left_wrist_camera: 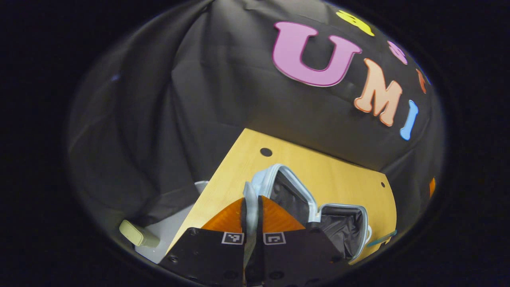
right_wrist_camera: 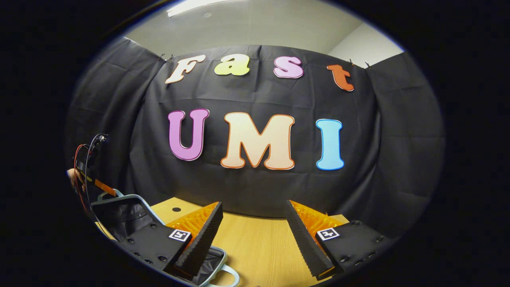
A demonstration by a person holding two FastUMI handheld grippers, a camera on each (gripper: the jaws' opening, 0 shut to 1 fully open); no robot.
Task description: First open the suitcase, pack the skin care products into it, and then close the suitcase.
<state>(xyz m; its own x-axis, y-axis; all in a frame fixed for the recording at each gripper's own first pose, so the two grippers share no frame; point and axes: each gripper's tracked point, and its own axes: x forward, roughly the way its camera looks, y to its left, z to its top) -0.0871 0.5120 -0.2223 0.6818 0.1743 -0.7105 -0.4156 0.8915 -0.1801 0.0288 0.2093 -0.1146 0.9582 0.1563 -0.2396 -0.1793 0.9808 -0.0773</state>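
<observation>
The light-blue suitcase lies open on the wooden table, showing its black lining. My left gripper is shut on the lid's blue rim, which runs up between its two fingers. In the right gripper view the lid stands raised at the lower left, and the base with its handle lies below my left finger. The other gripper, with red and black wires and a hand, holds the lid's top edge. My right gripper hangs open over the bare table, with nothing between its fingers.
A pale green block lies on a grey surface off the table's left side. A thin teal item sits at the table's right edge. Black cloth walls close in behind the table.
</observation>
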